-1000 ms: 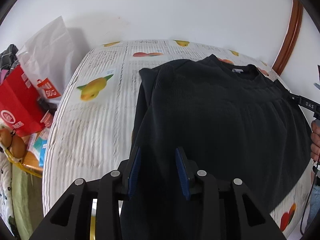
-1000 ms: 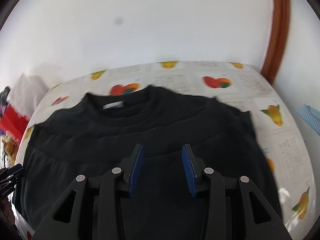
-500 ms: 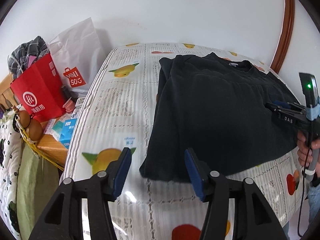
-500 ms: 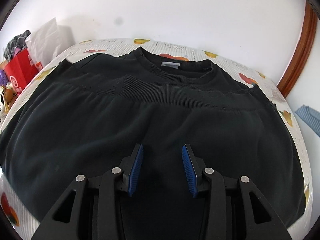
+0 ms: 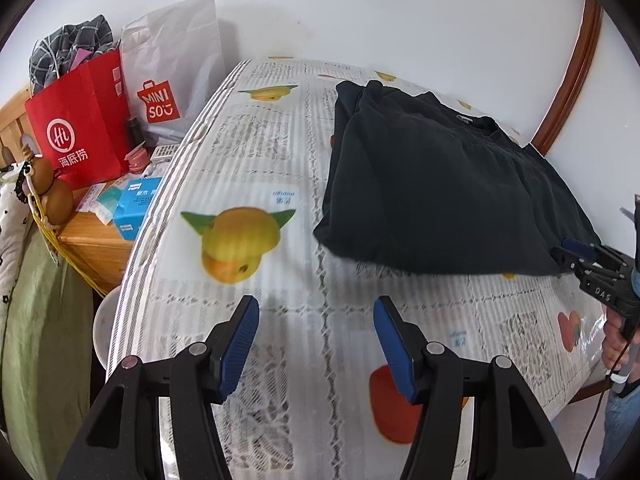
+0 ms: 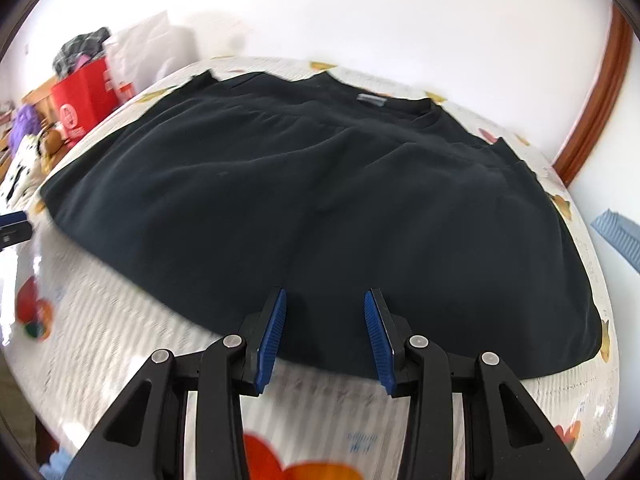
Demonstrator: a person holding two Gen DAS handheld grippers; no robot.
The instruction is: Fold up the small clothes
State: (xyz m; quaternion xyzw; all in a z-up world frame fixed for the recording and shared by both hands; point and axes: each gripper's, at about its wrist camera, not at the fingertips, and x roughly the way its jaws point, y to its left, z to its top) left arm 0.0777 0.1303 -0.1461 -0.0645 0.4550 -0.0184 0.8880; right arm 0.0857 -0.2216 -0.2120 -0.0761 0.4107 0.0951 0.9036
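Left wrist view, red bag stuffed with checked cloth, folded black garment, both tools spread wide, empty

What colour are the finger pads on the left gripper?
Blue, ribbed pads on black arms of the left gripper; clearest in the left wrist view.

left wrist: low over table near edge, facing far wall, garment right of frame | right wrist: close behind garment hem, facing wall | shared: garment, red bag
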